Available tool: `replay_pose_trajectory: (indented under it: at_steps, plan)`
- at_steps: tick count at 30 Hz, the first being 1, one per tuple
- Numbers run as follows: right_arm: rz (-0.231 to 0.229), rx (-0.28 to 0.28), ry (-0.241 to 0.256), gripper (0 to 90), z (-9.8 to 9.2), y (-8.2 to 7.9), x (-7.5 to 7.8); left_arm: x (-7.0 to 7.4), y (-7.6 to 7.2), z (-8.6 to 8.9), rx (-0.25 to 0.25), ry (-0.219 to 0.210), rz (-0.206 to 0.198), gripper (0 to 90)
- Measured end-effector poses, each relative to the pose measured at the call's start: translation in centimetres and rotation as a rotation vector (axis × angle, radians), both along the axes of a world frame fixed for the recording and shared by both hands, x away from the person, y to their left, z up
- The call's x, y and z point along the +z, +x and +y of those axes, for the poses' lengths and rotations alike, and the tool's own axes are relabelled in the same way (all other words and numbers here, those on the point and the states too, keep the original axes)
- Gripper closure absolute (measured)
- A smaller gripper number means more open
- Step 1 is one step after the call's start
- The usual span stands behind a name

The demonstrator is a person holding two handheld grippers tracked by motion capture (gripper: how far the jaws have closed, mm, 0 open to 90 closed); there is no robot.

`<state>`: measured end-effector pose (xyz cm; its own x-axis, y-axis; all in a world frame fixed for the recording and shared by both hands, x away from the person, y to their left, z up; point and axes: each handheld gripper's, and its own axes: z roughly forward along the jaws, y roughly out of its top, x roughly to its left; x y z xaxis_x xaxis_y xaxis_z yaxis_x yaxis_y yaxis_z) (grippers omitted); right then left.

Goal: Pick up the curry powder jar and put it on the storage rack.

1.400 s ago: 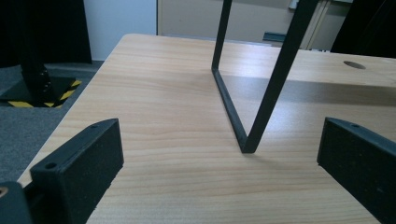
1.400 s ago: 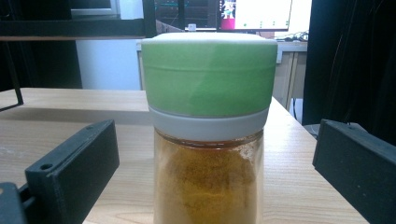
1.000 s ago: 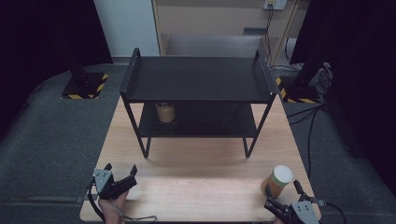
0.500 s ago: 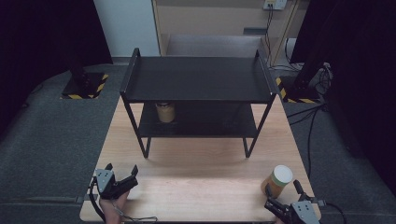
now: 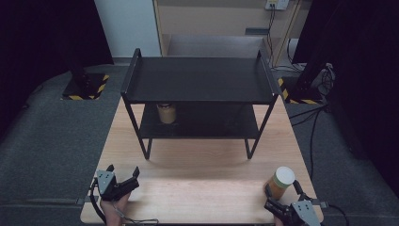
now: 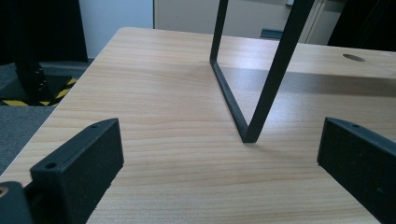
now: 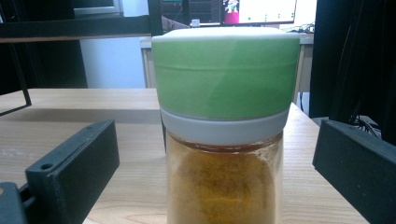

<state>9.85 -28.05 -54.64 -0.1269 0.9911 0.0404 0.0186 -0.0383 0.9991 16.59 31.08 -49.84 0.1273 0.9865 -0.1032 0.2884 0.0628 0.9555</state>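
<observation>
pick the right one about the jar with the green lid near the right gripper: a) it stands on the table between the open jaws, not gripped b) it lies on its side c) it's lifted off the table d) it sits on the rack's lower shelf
a: the jar stands upright on the table, with gaps to both jaws of the open right gripper.

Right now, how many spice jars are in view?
2. One jar stands on the rack's lower shelf, at its left; the other jar stands on the table between the right gripper's open jaws.
</observation>
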Motion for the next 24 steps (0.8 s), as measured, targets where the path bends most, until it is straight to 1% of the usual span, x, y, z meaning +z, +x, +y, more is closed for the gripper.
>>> replay_pose_trajectory:
  at_steps: [6, 8, 11, 17, 20, 22, 24]
  plan:
    - [0.003, 0.009, 0.0, 3.0, 0.3, 0.2, 0.4, 0.0, 0.0, 0.0, -0.002, 0.002, 0.0, 0.0]
    - [0.007, 0.016, 0.009, 4.6, 0.2, 0.2, 0.6, 0.0, 0.0, 0.0, -0.004, 0.003, 0.0, 0.0]
    - [0.005, 0.019, 0.026, 8.4, 0.1, 0.2, 0.7, 0.0, 0.0, 0.0, -0.006, 0.006, -0.001, 0.0]
    - [0.005, 0.013, 0.031, 14.5, 0.1, 0.2, 1.0, 0.0, 0.0, 0.0, -0.008, 0.007, -0.001, 0.0]
    - [0.007, 0.002, 0.02, 17.0, 0.3, 0.3, 1.2, 0.0, 0.0, 0.0, -0.01, 0.005, -0.001, 0.0]
    - [0.006, -0.007, 0.0, 18.1, 0.5, 0.2, 1.4, 0.0, 0.1, 0.0, -0.011, 0.004, 0.0, 0.0]
    - [0.004, -0.012, 0.005, 18.3, 0.6, 0.2, 1.5, 0.0, 0.1, 0.0, -0.013, 0.008, 0.0, 0.0]
